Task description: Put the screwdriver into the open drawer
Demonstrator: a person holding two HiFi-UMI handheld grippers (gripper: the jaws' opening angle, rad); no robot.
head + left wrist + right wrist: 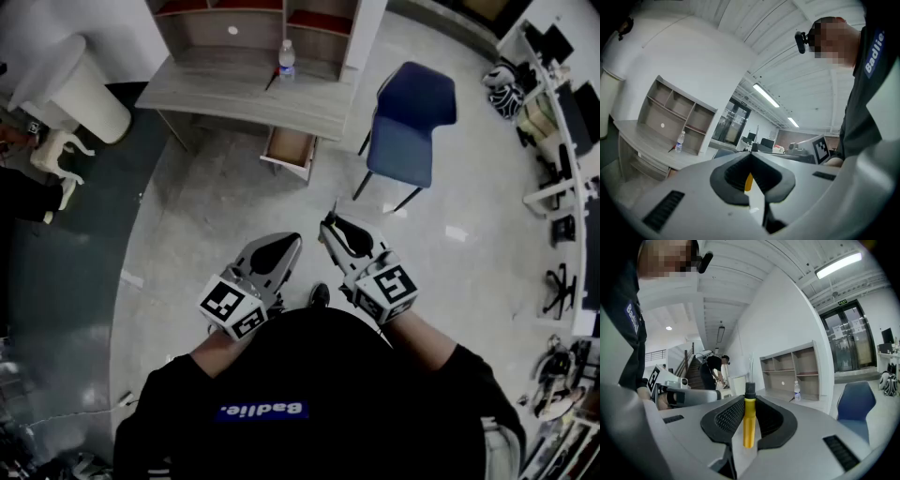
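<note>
A pale, glossy floor (pixel 225 206) fills most of the head view. At its far side stands a light grey wooden desk (pixel 244 94) with an open shelf unit (pixel 253 28) on its back edge. A bulky white rounded object (pixel 66 84) sits to the left of the desk. A blue padded chair on thin dark legs (pixel 408 122) stands to the right of the desk, on the near side.

An open drawer with a brown wooden inside (pixel 289 150) is pulled out from under the desk's near edge, just left of the chair. A clear plastic water bottle (pixel 287 61) stands upright on the desktop, beyond the drawer.

Near the bottom of the head view, the person's black-sleeved arms hold both tools out over the floor, side by side and well short of the desk.

The left gripper (pixel 291 240) points towards the drawer. In the left gripper view its dark pads meet at the tips, so the claw is together. A thin yellow sliver shows in the slit behind the tips, and I cannot tell what it is.

The right gripper (pixel 328 227) is just to the right of the left one. Its claw is clamped on the yellow-handled screwdriver with a black collar and thin metal shaft (pixel 749 420). The handle stands upright between the ribbed pads and the shaft sticks out past the tips.

The screwdriver is in the right claw over the floor, on the near side and well apart from the open drawer.
</note>
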